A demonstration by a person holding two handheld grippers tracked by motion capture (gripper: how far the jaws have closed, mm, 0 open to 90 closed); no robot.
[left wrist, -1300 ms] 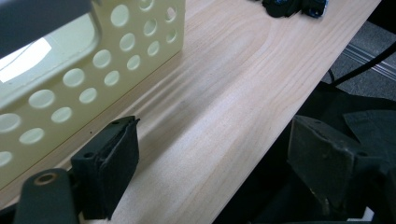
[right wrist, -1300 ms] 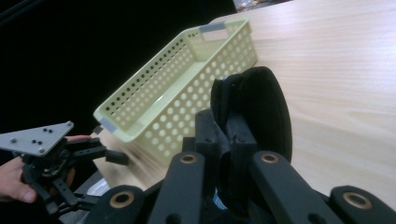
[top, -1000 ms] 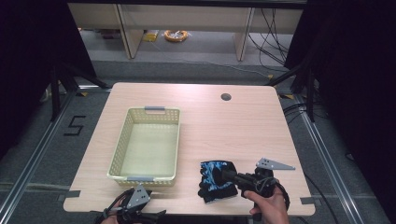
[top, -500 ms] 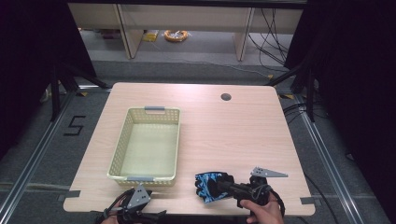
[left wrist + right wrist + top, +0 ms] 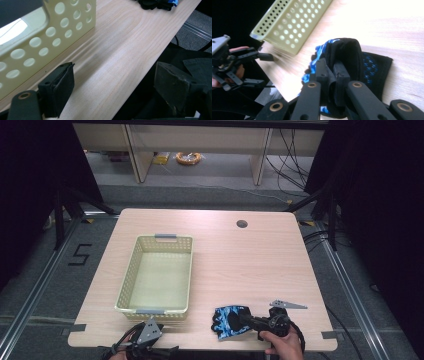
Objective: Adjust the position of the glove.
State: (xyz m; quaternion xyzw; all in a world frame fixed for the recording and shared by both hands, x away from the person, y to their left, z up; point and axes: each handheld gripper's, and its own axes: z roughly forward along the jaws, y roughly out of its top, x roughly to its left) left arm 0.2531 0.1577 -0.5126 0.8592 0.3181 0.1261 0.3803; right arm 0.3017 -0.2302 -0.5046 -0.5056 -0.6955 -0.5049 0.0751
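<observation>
1. the left gripper [image 5: 145, 340], near the basket's [image 5: 127, 282] near-left corner at the table [image 5: 260, 260] edge, is partly cut off by the frame bottom in the high view; its own view shows the jaws released, wide apart, nothing between them.
2. the hand behind the left gripper is mostly cut off.
3. the right gripper [image 5: 332, 75] is clenched on a fold of the black and blue glove [image 5: 229, 321]; the bunched fabric hides the jaw tips.
4. the glove lies on the table just right of the basket's near-right corner, close to the table edge.
5. the basket interior appears empty.
6. the right hand [image 5: 282, 345] is partly cropped.
</observation>
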